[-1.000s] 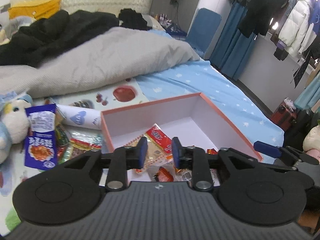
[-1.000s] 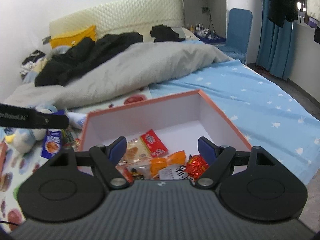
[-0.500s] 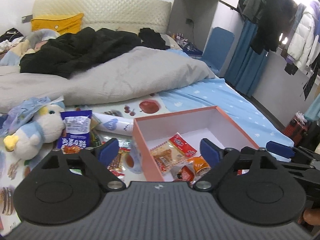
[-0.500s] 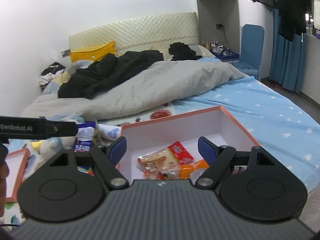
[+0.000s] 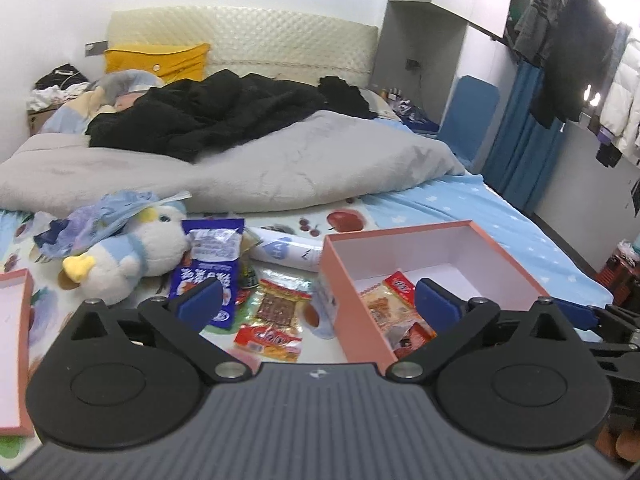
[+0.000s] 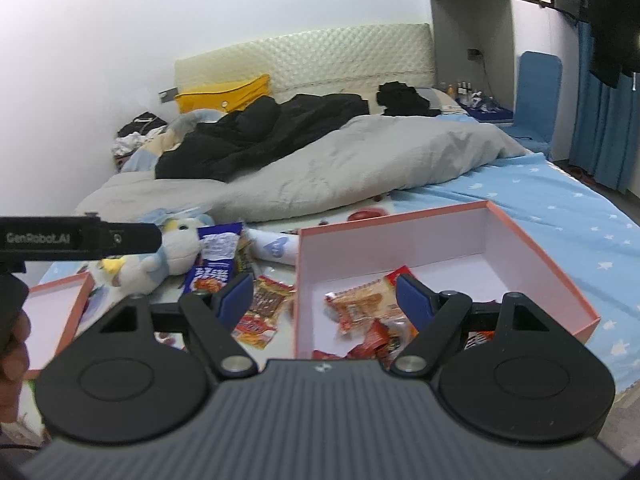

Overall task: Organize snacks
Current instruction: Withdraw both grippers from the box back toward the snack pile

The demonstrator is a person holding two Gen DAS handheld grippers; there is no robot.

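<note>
Mostly crinkly packets point(image 5: 277, 305), rigid box point(image 5: 505, 261)

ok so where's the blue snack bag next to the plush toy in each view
Left wrist view: the blue snack bag lies left of centre, just above the left fingertip, right of the plush toy.
Right wrist view: the same bag is left of centre, above the left fingertip, with the toy to its left.
Shared landmark: the pink box, right of the bag in both.

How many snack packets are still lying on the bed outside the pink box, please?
3 clearly: a blue packet beside the plush toy, a brown one left of the pink box, a red one nearest. A green packet peeks behind; others may hide.
</note>
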